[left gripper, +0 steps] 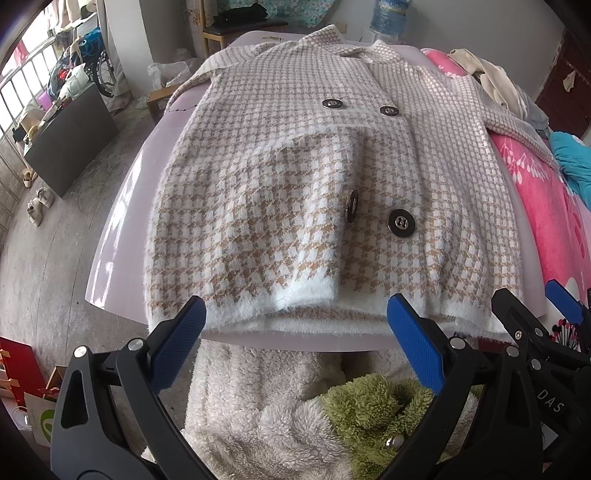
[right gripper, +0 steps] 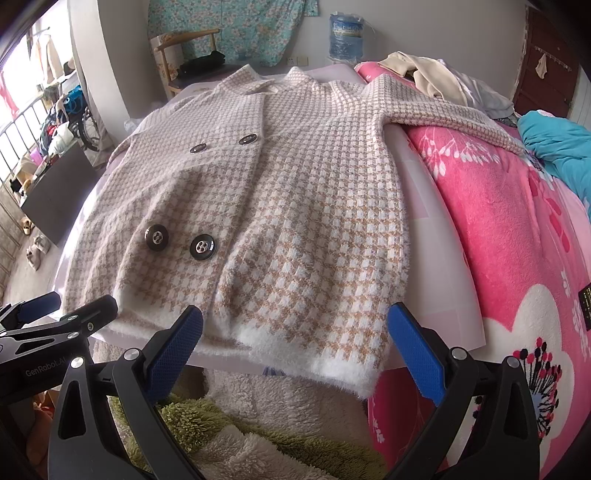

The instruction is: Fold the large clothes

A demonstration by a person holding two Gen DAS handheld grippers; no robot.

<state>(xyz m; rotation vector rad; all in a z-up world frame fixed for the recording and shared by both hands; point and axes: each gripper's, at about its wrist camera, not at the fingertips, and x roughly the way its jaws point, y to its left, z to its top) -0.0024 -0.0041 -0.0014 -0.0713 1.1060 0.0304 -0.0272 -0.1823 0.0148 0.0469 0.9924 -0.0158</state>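
The houndstooth coat (left gripper: 295,177) lies flat, front side up, on the glossy board (left gripper: 122,236), its white fuzzy hem at the near edge and its collar at the far edge. The left gripper (left gripper: 295,325) hangs just before the hem, blue pads (left gripper: 177,343) spread wide and holding nothing. The right gripper (left gripper: 535,314) sits at the near right corner.

Pink floral blanket (right gripper: 498,229) along the board's (left gripper: 122,206) right edge, teal cloth (right gripper: 561,147) and cream clothes (right gripper: 424,74) on it. Fleece pile (left gripper: 266,413) below near edge. Wooden chair (right gripper: 184,55), water jug (right gripper: 345,35) past far edge. Shoes (left gripper: 38,205) on floor, left.
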